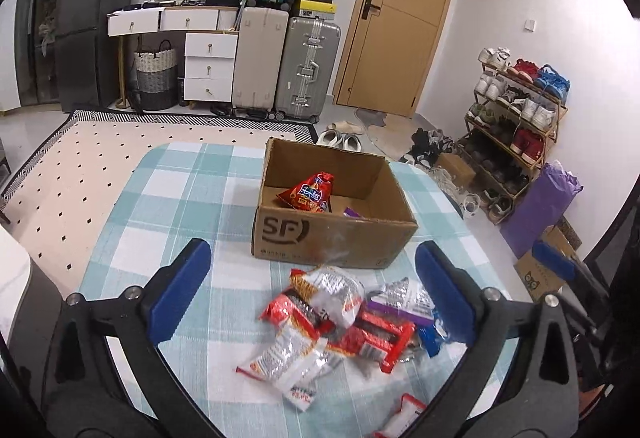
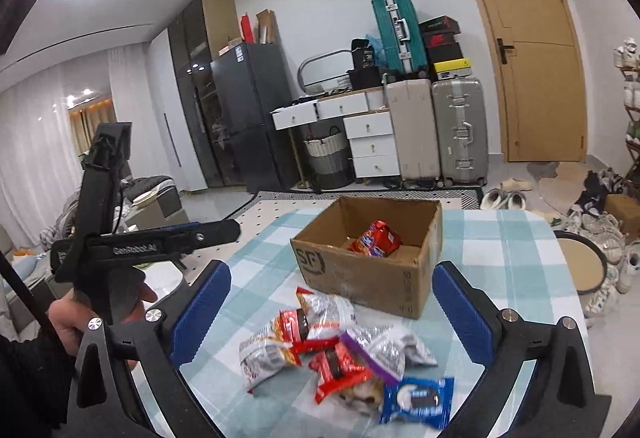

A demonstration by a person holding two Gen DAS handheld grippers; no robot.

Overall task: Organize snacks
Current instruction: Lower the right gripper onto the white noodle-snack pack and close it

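Note:
An open cardboard box [image 1: 332, 238] [image 2: 360, 280] stands on the checked tablecloth. Inside it lie a red snack bag [image 1: 310, 192] [image 2: 376, 240] and a small purple packet [image 1: 352, 213]. Just in front of the box is a loose pile of snack packets [image 1: 340, 318] [image 2: 332, 350], red, silver and purple, with a blue cookie packet [image 2: 418, 400] at its near right. My left gripper [image 1: 313, 252] is open above the pile, with nothing between its blue pads. My right gripper [image 2: 333, 274] is also open and empty over the pile. The left gripper [image 2: 228, 228] shows side-on at the left, held by a hand [image 2: 64, 318].
The checked cloth [image 1: 180, 198] covers a round table on a dotted rug [image 1: 80, 166]. Behind stand suitcases [image 1: 308, 66], white drawers [image 1: 210, 66] and a wooden door [image 1: 400, 18]. A shoe rack [image 1: 516, 110] and loose shoes fill the right floor, and a round stool [image 2: 580, 266] sits beside the table.

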